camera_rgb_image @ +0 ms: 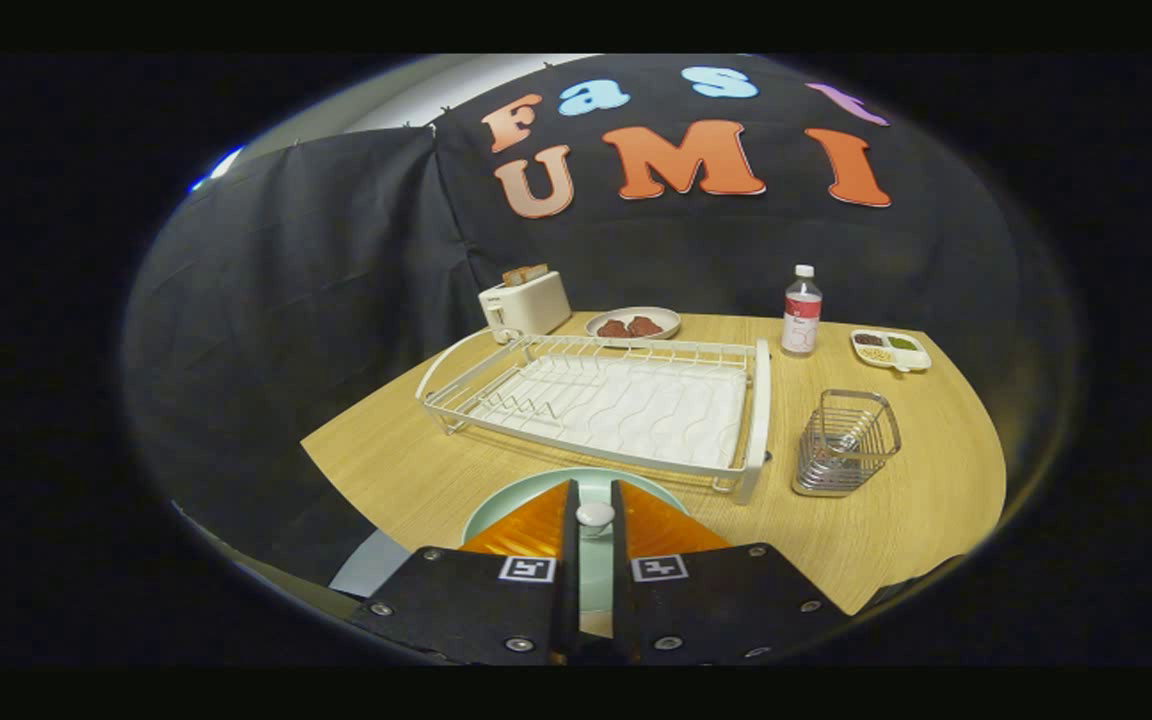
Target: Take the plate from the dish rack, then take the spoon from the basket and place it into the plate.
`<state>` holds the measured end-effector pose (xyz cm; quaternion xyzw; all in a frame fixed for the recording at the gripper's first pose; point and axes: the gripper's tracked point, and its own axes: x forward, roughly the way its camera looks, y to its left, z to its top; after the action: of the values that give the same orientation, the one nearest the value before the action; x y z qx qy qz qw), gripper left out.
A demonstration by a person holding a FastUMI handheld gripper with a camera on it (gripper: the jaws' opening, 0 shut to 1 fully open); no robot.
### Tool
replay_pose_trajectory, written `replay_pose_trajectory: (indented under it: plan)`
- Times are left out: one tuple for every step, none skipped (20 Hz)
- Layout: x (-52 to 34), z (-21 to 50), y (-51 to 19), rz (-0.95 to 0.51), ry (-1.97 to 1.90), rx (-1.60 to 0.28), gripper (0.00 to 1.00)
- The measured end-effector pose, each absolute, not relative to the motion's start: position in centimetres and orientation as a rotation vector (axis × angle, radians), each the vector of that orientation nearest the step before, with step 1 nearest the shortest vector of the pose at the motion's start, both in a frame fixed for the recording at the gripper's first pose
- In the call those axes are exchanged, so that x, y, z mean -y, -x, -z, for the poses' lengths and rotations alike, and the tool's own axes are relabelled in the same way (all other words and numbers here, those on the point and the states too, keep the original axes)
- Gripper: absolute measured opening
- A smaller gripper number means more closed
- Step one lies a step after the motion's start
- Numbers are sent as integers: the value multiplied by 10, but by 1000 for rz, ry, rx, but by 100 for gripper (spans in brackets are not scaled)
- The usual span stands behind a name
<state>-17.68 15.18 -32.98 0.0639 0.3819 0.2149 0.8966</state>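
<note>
The gripper (594, 500) holds its fingers close together, clamped on the white spoon (595, 514), above the pale green plate (506, 505) at the table's (896, 520) near edge. Beyond the plate stands the empty dish rack (606, 405); the wire basket (844, 443) is to its right.

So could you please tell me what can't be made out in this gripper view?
- Pale green plate: mostly hidden behind the gripper fingers.
- White spoon: only a rounded end shows between the fingers.
- Wire basket: contents too small to tell.
</note>
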Motion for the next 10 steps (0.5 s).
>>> replay_pose_trajectory:
  plan:
    - [-149,333,181,-436,-150,-804,13]
    - [-146,337,185,-426,-166,-820,13]
    - [-145,342,187,-410,-185,-839,13]
    - [-142,351,194,-403,-182,-876,13]
    - [-140,358,201,-393,-170,-900,14]
    - [-140,364,205,-387,-156,-916,14]
    - [-140,371,209,-382,-147,-933,14]
    - [-141,378,213,-382,-146,-956,14]
    - [-143,385,218,-384,-152,-979,14]
    - [-146,391,221,-386,-158,-997,14]
